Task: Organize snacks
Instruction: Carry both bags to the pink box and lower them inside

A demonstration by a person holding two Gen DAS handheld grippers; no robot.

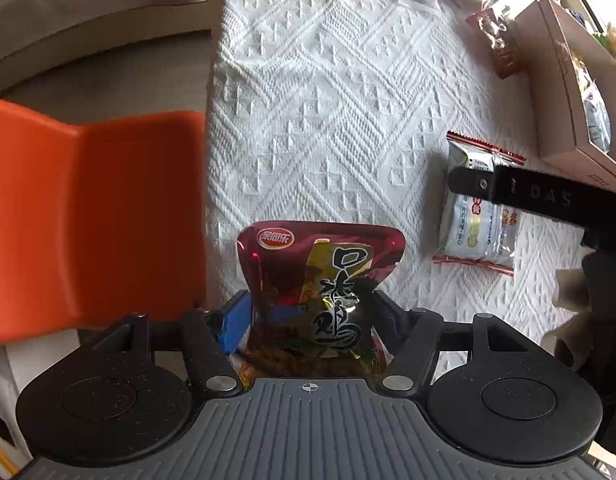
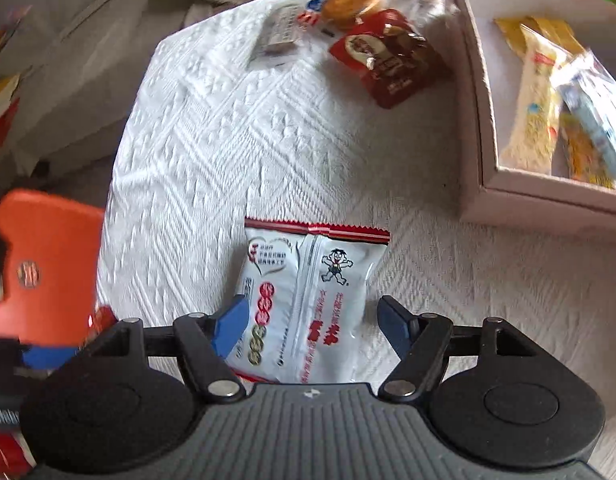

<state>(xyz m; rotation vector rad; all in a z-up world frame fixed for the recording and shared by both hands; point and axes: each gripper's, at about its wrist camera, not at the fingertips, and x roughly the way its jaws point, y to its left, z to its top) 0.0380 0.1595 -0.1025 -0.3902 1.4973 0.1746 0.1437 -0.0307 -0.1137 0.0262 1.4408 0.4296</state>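
My left gripper (image 1: 308, 312) is shut on a dark red snack bag (image 1: 316, 280) with gold lettering, held above the white tablecloth. A white snack packet with red ends (image 2: 308, 300) lies flat on the cloth between the fingers of my right gripper (image 2: 314, 320), which is open around it. The same packet shows in the left wrist view (image 1: 478, 224), with the right gripper (image 1: 460, 182) over it. A cardboard box (image 2: 480, 120) at the right holds several yellow and blue snack packs.
An orange chair (image 1: 88, 220) stands at the table's left edge. At the far end of the white tablecloth (image 2: 228, 140) lie a red snack bag (image 2: 388, 56), a cake packet (image 2: 348, 0) and a small white packet (image 2: 280, 36).
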